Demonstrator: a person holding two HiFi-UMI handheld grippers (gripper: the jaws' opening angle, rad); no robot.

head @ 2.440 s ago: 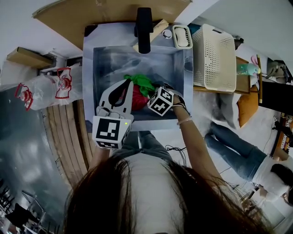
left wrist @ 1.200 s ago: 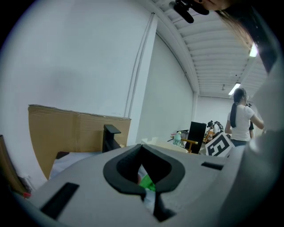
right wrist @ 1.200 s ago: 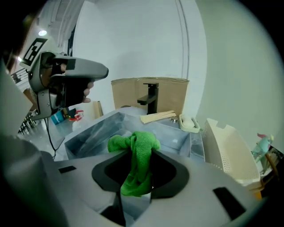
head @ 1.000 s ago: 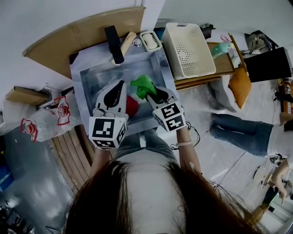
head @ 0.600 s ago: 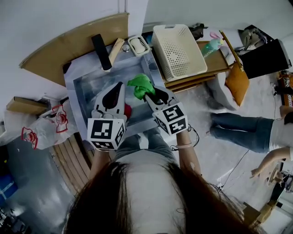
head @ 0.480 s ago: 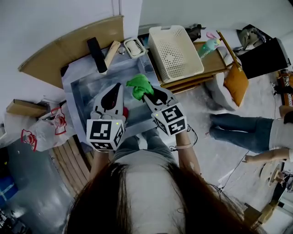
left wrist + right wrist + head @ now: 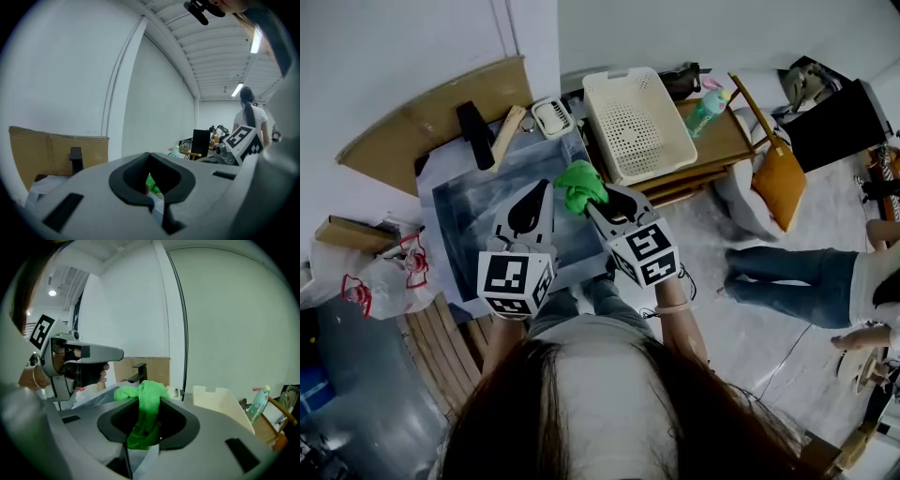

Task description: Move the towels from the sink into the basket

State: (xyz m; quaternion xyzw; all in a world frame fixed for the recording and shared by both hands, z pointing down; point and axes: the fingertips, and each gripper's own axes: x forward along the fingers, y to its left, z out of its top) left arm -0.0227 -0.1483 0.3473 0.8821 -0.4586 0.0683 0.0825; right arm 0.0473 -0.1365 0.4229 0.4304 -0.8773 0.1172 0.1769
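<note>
My right gripper (image 7: 591,200) is shut on a green towel (image 7: 580,184), held up over the sink's (image 7: 469,220) right rim. In the right gripper view the green towel (image 7: 148,420) hangs bunched between the pads of the right gripper (image 7: 150,402). The cream basket (image 7: 642,127) stands empty on a wooden shelf just right of the sink, and its wall also shows as the basket (image 7: 220,405). My left gripper (image 7: 545,186) hovers over the sink with its tips together and nothing in it. Between the left gripper's (image 7: 149,155) jaws I see only a sliver of green and red.
A black faucet (image 7: 474,135) and a soap dish (image 7: 551,116) sit at the sink's back edge. A green bottle (image 7: 709,109) stands right of the basket. Plastic bags (image 7: 384,272) lie left of the sink. A person's legs (image 7: 787,272) stretch across the floor at right.
The right gripper has lifted the green towel out of the basin and carried it right, toward the basket. The red towel is now hidden behind the left gripper.
</note>
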